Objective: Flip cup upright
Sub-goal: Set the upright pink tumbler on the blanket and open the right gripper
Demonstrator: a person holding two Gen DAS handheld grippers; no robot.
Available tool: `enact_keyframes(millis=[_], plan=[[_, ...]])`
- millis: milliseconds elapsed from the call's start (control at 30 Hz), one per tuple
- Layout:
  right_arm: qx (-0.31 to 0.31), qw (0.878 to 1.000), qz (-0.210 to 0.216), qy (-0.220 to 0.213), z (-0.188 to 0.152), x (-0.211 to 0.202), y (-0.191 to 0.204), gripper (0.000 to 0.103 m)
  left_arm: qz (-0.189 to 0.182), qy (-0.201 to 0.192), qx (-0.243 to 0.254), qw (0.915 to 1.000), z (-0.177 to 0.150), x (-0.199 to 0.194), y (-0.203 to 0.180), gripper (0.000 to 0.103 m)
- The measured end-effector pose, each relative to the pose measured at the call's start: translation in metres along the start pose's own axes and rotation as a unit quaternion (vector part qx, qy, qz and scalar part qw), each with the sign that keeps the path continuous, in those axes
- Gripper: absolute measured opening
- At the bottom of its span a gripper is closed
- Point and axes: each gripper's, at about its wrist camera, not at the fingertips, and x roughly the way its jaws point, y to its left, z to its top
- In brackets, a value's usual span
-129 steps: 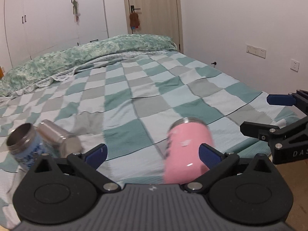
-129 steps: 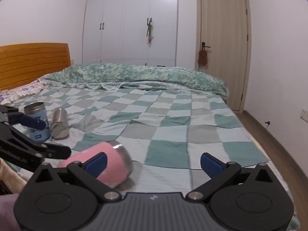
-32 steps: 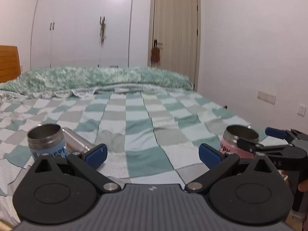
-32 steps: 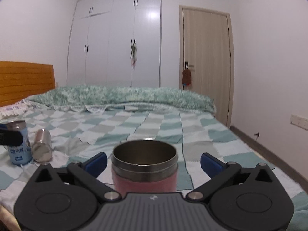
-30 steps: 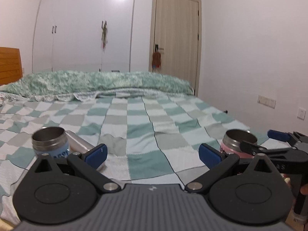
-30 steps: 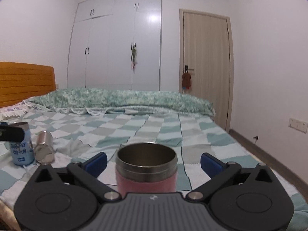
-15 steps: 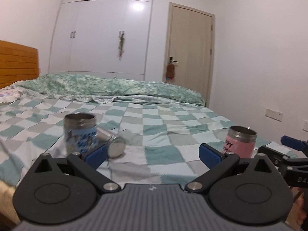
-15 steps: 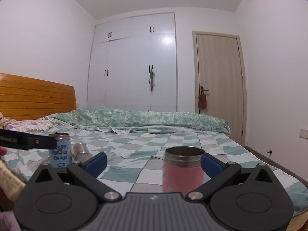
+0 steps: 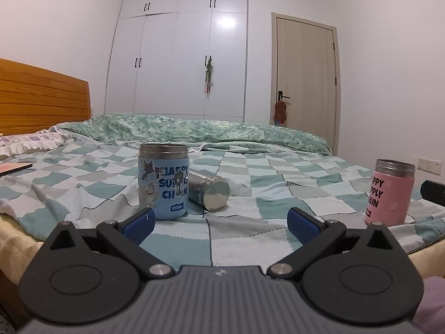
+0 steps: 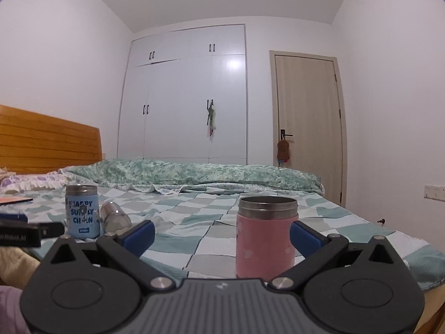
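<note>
Lettering on the pink cup (image 9: 391, 192) reads "APPY", "PPLY", "AIN" in black; it stands upright on the checked bed cover (image 9: 278, 189), steel rim up. Matching blue cup (image 9: 163, 181), partly readable "SUPPLY CHAIN" and "STAR", stands beside a bare steel cylinder (image 9: 208, 189) lying on its side. Left claw (image 9: 219, 221) gapes empty; right claw (image 10: 222, 233) is spread wide, the pink cup between its fingers, ungripped.

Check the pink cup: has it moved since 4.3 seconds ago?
Yes. The pink cup lay on its side on the checked blanket then; now it stands upright, open mouth up, free between the open right gripper fingers.
</note>
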Motion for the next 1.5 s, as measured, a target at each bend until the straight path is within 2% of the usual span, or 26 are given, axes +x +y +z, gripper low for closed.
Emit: enact_keyframes(millis=[267,1500], plan=[[-0.013,1.000,-0.003,-0.002,-0.0022,0.0027,0.0069,0.103,-0.004,-0.014,0.010,0.9998,-0.0033,-0.0044,-0.0017,0.103],[-0.014,1.000,-0.003,-0.006,-0.0039,0.0010,0.0084,0.103,-0.009,-0.015,0.005,0.9998,-0.0037,-0.0037,-0.0007,0.103]])
